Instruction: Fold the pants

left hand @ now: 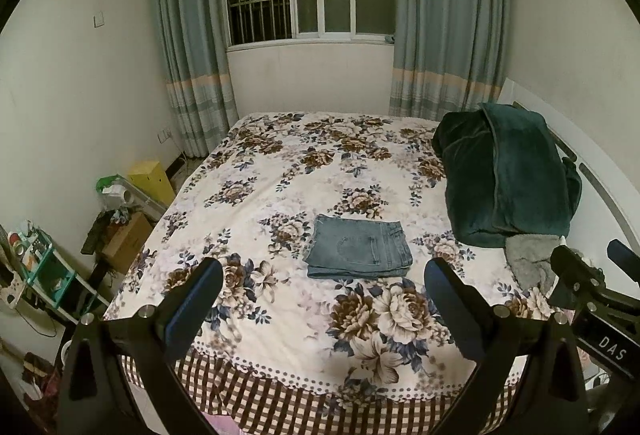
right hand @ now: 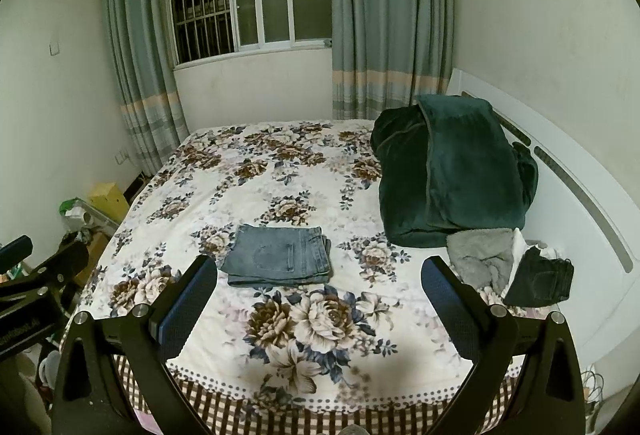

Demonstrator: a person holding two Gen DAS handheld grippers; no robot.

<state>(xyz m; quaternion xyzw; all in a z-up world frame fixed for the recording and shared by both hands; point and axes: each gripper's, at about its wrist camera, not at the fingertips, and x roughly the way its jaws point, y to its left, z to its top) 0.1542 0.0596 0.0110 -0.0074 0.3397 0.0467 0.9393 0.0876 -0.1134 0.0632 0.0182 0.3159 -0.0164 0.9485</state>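
Note:
A pair of blue denim pants (left hand: 358, 251) lies folded into a small flat rectangle on the floral bedspread (left hand: 288, 171), a back pocket facing up. It also shows in the right wrist view (right hand: 280, 255). My left gripper (left hand: 322, 275) is open and empty, held above the bed's near edge, short of the pants. My right gripper (right hand: 319, 277) is open and empty too, just right of the left one. The right gripper's body shows at the right edge of the left wrist view (left hand: 592, 287).
A dark green plush blanket (right hand: 452, 171) is heaped at the bed's right, with a grey towel (right hand: 480, 255) and dark folded jeans (right hand: 540, 279) beside it. A white headboard (right hand: 580, 195) runs along the right. Boxes and shelves (left hand: 132, 231) crowd the floor at left.

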